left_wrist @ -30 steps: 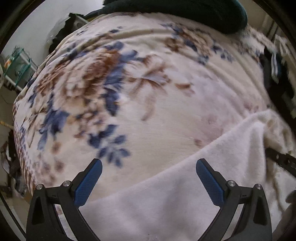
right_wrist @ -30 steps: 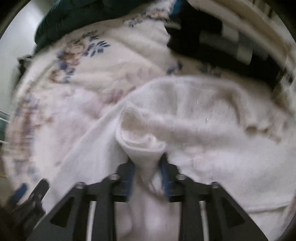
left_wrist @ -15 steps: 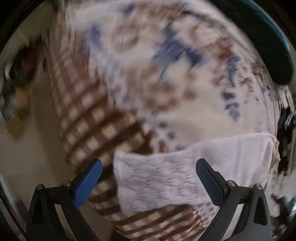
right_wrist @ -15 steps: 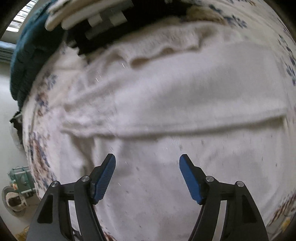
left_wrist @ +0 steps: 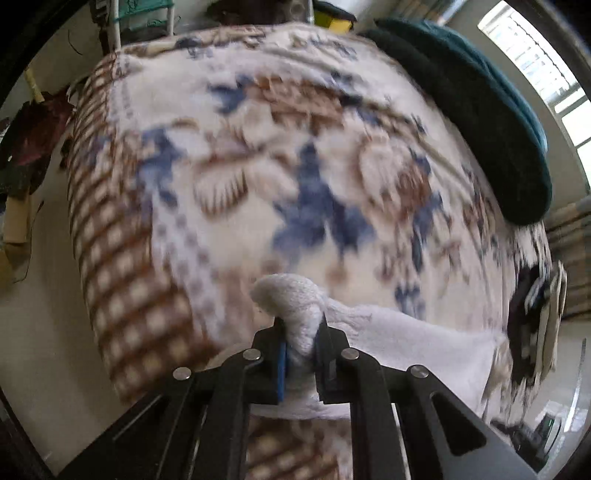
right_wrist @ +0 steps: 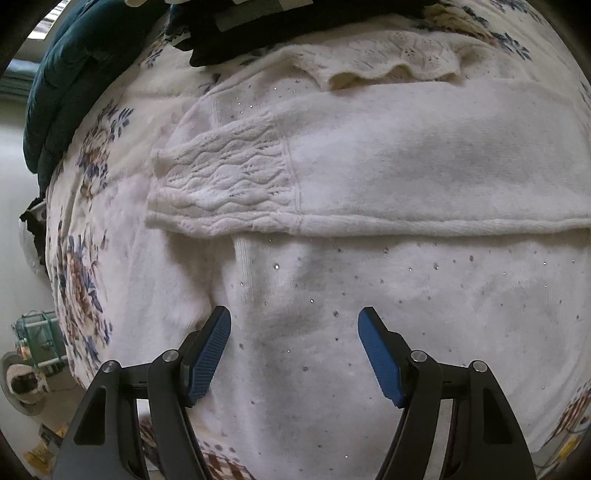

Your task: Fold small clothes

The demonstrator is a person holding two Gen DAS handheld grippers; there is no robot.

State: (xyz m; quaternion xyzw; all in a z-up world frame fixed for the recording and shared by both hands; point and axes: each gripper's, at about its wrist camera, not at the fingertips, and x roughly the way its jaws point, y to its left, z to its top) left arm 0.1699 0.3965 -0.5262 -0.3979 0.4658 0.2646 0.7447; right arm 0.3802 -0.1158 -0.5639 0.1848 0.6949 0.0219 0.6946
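Observation:
A small white fuzzy sweater (right_wrist: 388,192) with tiny sequins lies on the floral blanket (right_wrist: 85,266). One sleeve with a lacy knit cuff (right_wrist: 225,181) is folded across its body. My right gripper (right_wrist: 294,350) is open and empty just above the sweater's lower part. In the left wrist view, my left gripper (left_wrist: 301,349) is shut on a bunched edge of the white sweater (left_wrist: 399,332) near the blanket's checked border, and the rest of the garment trails off to the right.
A dark teal cushion (left_wrist: 476,110) lies along the far side of the floral blanket (left_wrist: 258,166). A pile of black and white clothes (right_wrist: 295,26) sits beyond the sweater. The bed edge drops to the floor on the left, where a green rack (right_wrist: 40,339) stands.
My left gripper has closed on the sweater's edge; it was open before. My right gripper let go of the white fabric a second ago and stays open over the sweater.

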